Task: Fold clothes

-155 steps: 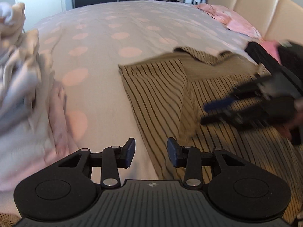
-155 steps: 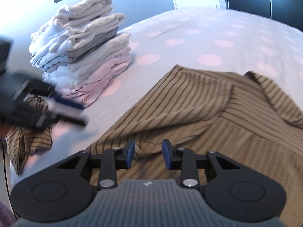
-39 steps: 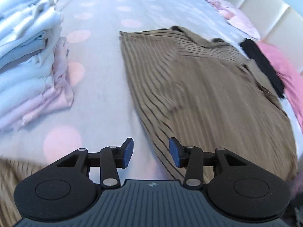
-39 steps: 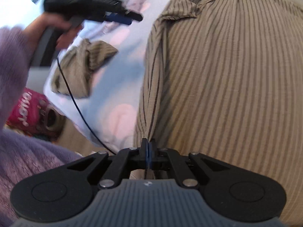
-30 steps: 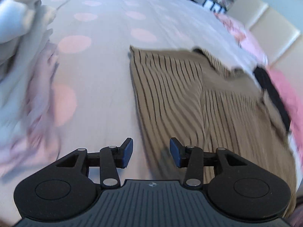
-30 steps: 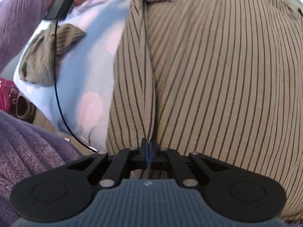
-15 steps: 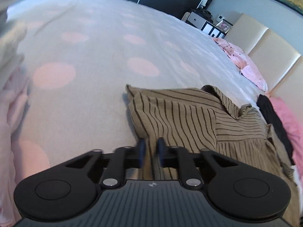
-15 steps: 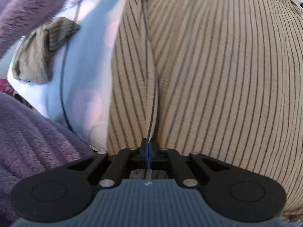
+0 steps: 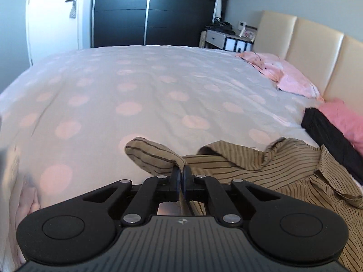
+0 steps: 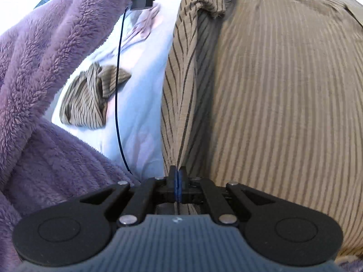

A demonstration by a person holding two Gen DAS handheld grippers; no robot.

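- Striped shirt [image 10: 283, 90] was spread on the bed [image 9: 147, 86].
- Left claw [image 9: 181, 176] was clamped on its upper corner, right claw [image 10: 177, 182] on its hem edge, presumably for folding that side over.

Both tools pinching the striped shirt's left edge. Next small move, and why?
Probably lift both together and carry that edge across toward the shirt's middle. The left tool is shut on the sleeve end, the right tool is shut on the side hem, and the rest of the striped shirt lies flat on the bed.

Black wardrobe [image 9: 154, 11], white door [image 9: 53, 15], cream headboard [image 9: 317, 52].
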